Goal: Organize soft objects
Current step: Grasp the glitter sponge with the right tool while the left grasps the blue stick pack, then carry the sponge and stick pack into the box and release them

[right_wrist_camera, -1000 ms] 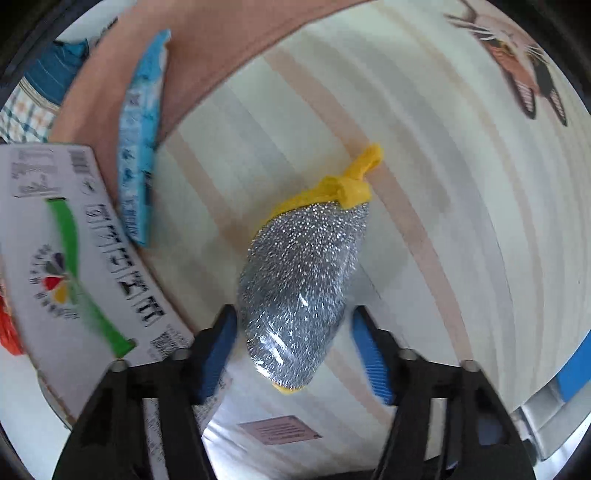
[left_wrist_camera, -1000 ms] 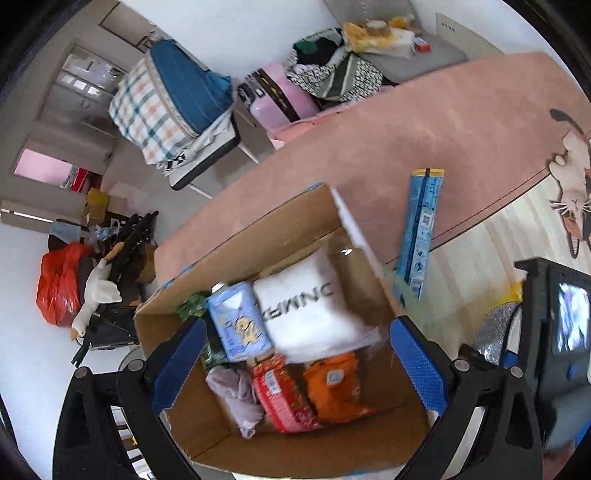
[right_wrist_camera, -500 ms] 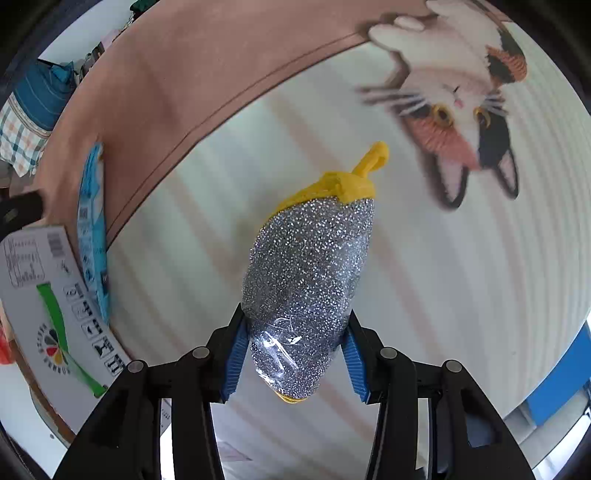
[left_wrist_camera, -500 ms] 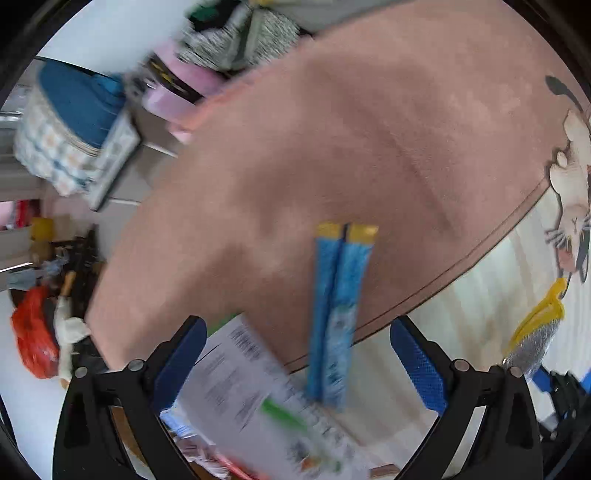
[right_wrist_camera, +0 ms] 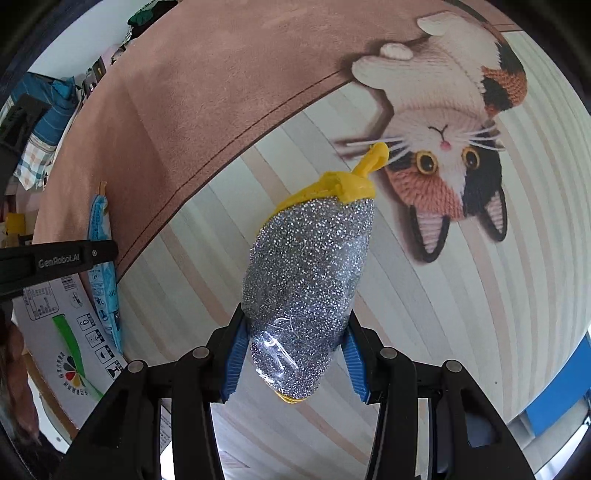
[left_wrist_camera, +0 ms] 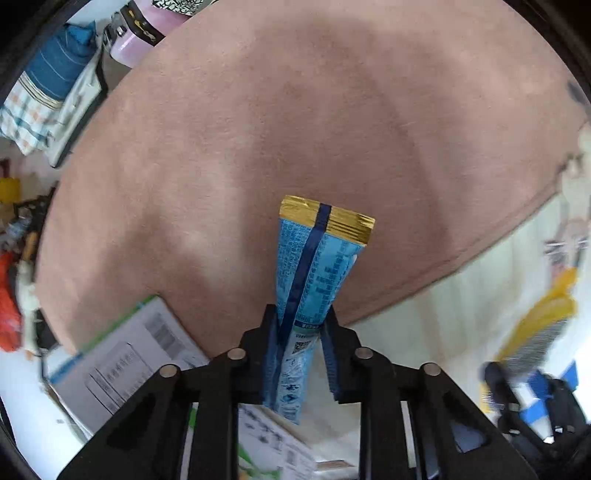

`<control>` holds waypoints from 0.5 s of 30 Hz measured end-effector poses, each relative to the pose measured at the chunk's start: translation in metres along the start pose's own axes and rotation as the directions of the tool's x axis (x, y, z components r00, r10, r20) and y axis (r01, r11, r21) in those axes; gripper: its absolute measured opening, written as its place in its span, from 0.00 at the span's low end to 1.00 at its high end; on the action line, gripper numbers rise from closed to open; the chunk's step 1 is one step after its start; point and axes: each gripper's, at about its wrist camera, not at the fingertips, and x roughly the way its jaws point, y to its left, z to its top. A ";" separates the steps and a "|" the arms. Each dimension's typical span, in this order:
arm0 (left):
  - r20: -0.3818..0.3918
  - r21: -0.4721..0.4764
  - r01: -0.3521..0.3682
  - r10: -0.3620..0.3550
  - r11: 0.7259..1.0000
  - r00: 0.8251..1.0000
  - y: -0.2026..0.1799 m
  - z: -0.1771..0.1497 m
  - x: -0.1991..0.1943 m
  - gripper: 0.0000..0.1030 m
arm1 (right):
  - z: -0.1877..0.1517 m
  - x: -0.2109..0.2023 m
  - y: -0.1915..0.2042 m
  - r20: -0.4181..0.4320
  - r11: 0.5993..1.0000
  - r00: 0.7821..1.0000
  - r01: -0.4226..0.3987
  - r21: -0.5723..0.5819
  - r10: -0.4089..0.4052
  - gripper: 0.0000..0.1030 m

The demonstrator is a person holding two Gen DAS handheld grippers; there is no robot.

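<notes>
My left gripper [left_wrist_camera: 300, 350] is shut on a long blue snack packet [left_wrist_camera: 314, 280] with a gold end, which sticks forward over the pink rug [left_wrist_camera: 258, 129]. The packet also shows at the left of the right wrist view [right_wrist_camera: 101, 258]. My right gripper [right_wrist_camera: 293, 354] is shut on a silver glittery scrubber [right_wrist_camera: 306, 280] with a yellow rim and loop, held above the striped floor. The scrubber shows blurred at the right of the left wrist view [left_wrist_camera: 535, 332]. The cardboard box [left_wrist_camera: 140, 354] lies below left of the left gripper; its flap shows in the right wrist view [right_wrist_camera: 62, 332].
A cat-shaped rug [right_wrist_camera: 454, 147] lies on the striped floor [right_wrist_camera: 461, 332] beyond the scrubber. Bags, a pink suitcase [left_wrist_camera: 147, 33] and a checked bundle [left_wrist_camera: 37, 96] stand past the pink rug. A red bag [left_wrist_camera: 7, 306] is at the far left.
My left gripper swung from over the open box to the blue packet and shut on it. My right gripper shut on the scrubber and lifted it off the floor.
</notes>
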 end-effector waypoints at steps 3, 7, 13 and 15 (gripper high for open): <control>0.046 -0.020 0.058 -0.057 0.998 0.997 -0.003 -0.006 -0.023 0.17 | 0.002 -0.004 0.002 0.007 1.000 1.000 -0.003 -0.018 0.003 0.48; 0.103 -0.035 0.124 -0.119 0.992 0.988 0.000 -0.020 -0.056 0.17 | 0.003 -0.022 0.004 0.022 0.999 1.000 -0.013 -0.050 0.015 0.48; 0.215 -0.040 0.199 -0.186 0.979 0.959 0.014 -0.058 -0.116 0.17 | -0.020 -0.057 0.013 0.059 0.991 0.997 -0.034 -0.128 0.042 0.48; 0.258 -0.047 0.217 -0.198 0.975 0.946 0.030 -0.076 -0.140 0.17 | -0.021 -0.085 0.025 0.076 0.985 0.995 -0.046 -0.166 0.060 0.48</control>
